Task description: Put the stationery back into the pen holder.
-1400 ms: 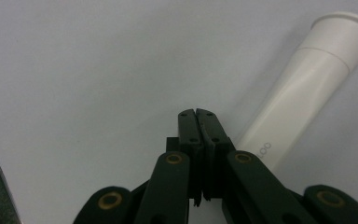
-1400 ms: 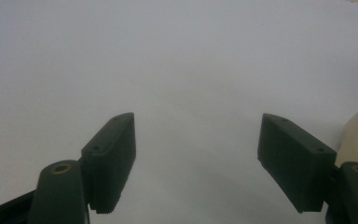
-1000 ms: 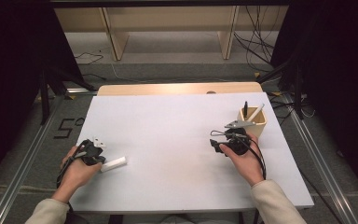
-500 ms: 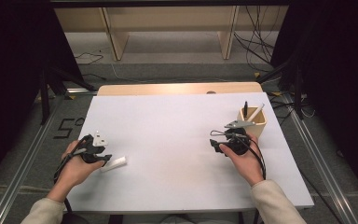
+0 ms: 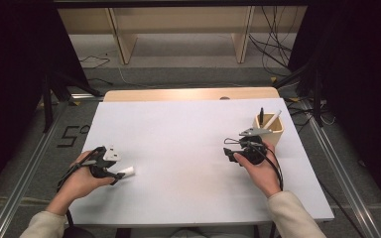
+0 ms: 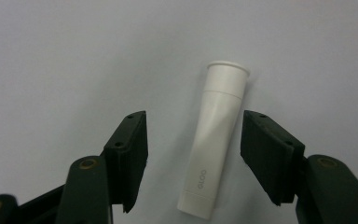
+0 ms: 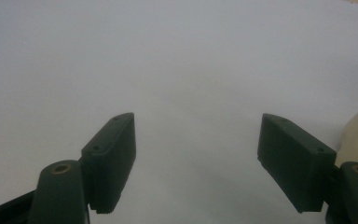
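Wooden pen cup [image 5: 273, 133] sits at the desk's [image 5: 188, 134] right side with a black pen [image 5: 261, 116] and a white stick [image 5: 273, 119] poking out. Left gripper [image 6: 193, 151] has just been opening, jaws spread around the white glue stick [image 6: 214, 140] lying flat, pads not touching. Right gripper [image 7: 196, 158] is spread wide, nothing between.

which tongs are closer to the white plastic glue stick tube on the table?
Left. The left tongs straddle the white plastic glue stick tube, jaws just opened, pads clear of it. The right tongs sit open across the white table.
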